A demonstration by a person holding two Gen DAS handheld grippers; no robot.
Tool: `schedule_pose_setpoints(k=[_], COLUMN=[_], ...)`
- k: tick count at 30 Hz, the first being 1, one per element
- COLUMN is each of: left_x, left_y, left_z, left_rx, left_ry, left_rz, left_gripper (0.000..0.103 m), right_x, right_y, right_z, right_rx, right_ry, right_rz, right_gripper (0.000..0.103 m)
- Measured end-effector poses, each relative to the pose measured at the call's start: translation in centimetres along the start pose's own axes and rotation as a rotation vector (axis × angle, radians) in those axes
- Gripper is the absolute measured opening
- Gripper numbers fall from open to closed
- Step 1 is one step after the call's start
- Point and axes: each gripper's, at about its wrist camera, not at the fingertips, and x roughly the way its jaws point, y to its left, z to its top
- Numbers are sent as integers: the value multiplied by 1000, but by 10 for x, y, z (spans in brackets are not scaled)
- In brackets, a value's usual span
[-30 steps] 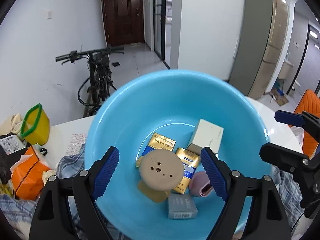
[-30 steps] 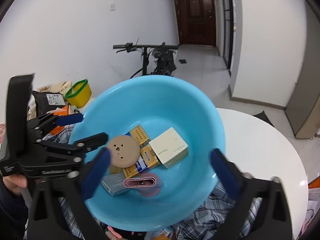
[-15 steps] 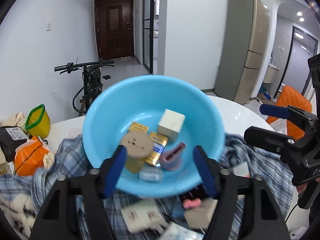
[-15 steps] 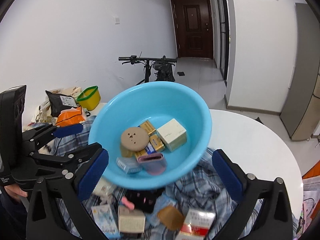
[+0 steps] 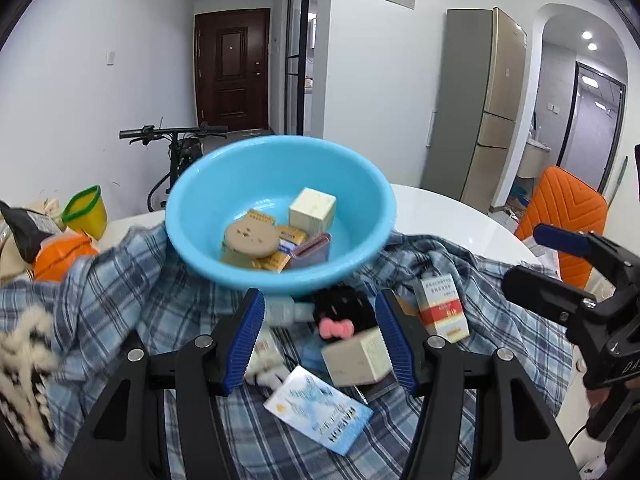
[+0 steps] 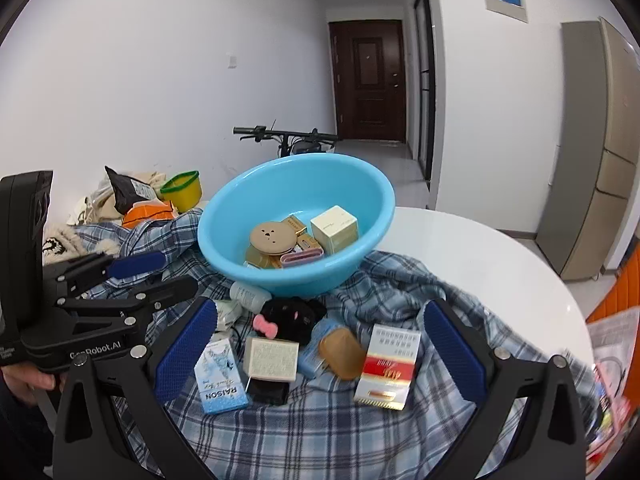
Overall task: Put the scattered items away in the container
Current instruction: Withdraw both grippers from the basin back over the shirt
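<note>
1. Your right view alone shows the brown oval thing, maybe a soap; it's blurry.
2. The big round blue bowl sits on the soft checked cloth, farther off than before.
3. Small boxes lie below it.
4. Your left gripper has just been closing, holding nothing; your right gripper gapes wide.

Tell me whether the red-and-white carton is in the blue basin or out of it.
Out. The red-and-white carton lies on the plaid cloth in front of the blue plastic basin, among other loose boxes.

Black left gripper frame, ribbed blue pads, silver screws; white "GenRobot.AI" lettering near the blue basin.
</note>
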Motion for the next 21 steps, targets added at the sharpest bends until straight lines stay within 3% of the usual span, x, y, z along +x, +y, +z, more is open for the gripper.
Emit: schedule_pose_setpoints(k=[9,11,12,13,17,21], left_x=[8,9,8,6,0,0], left_y=[-6,-5,-4,-3,-3,-1], left_z=[-47,-55,-59,-62,-70,-77], left_rx=[-39,-50,-58,-67,-82,-113], left_ry=[-19,-50,-72,-102,-178,-213], left_rz=[6,35,48,58,79,94], left_gripper=[60,69,86,92,92,101], right_x=[-3,-3,-1,0,2,-1], right_y=[11,10,10,9,4,2], right_z=[-38,-46,-51,-55,-70,-79], right_rx=[-27,-19,-13,-9,6,17], right_ry=[-95,-123,-132,-138,-163,-230], right_rz=[-69,-78,-85,-93,-105,-121], right_gripper=[103,103,103,103,103,103])
